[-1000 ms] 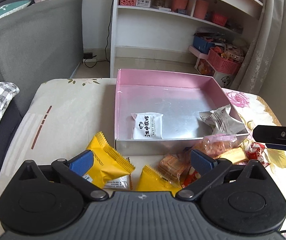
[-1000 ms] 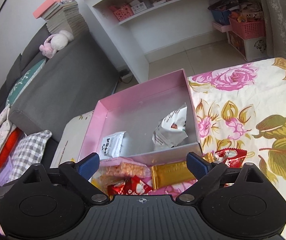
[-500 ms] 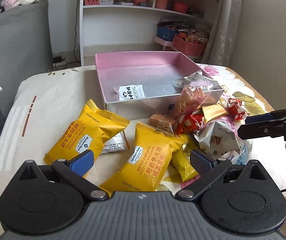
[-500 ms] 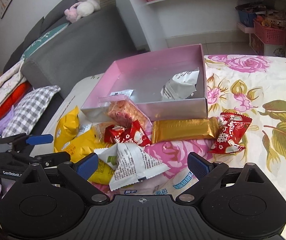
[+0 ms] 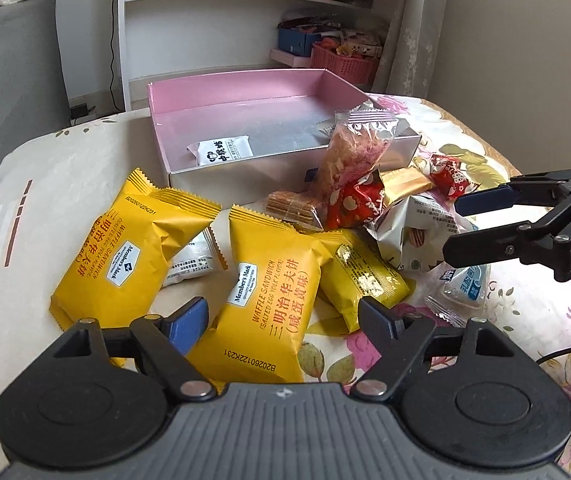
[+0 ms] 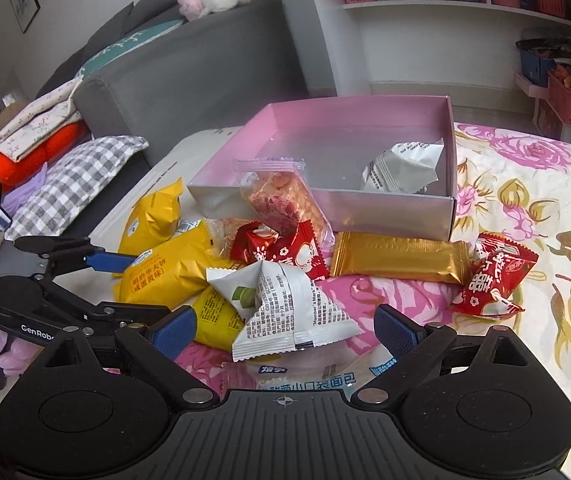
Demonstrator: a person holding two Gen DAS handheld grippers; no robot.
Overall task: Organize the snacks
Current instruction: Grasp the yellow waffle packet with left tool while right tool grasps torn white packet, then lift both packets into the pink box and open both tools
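A pink box [image 5: 205, 92] stands open on the table and holds a white packet [image 5: 221, 151]; the right wrist view shows the box [image 6: 451, 148] with a crumpled white packet [image 6: 401, 168] inside. Loose snacks lie in front of it: yellow waffle packs [image 5: 125, 248] [image 5: 269, 296], a clear pink-filled packet [image 6: 281, 200], red candies [image 6: 493, 280], a gold bar [image 6: 397, 256] and a white triangular packet [image 6: 281, 312]. My left gripper [image 5: 281, 320] is open and empty above a yellow pack. My right gripper [image 6: 285, 330] is open and empty above the white triangular packet.
A grey sofa [image 6: 189, 64] with a checked cushion [image 6: 73, 176] stands to the left. A white shelf unit [image 5: 221, 20] and pink baskets [image 5: 345, 64] stand behind the table. The flowered cloth [image 6: 525, 152] covers the table's right side.
Both grippers have pulled back from the box and lowered toward the snack pile. More of the loose snacks now show. Both stay open and empty.
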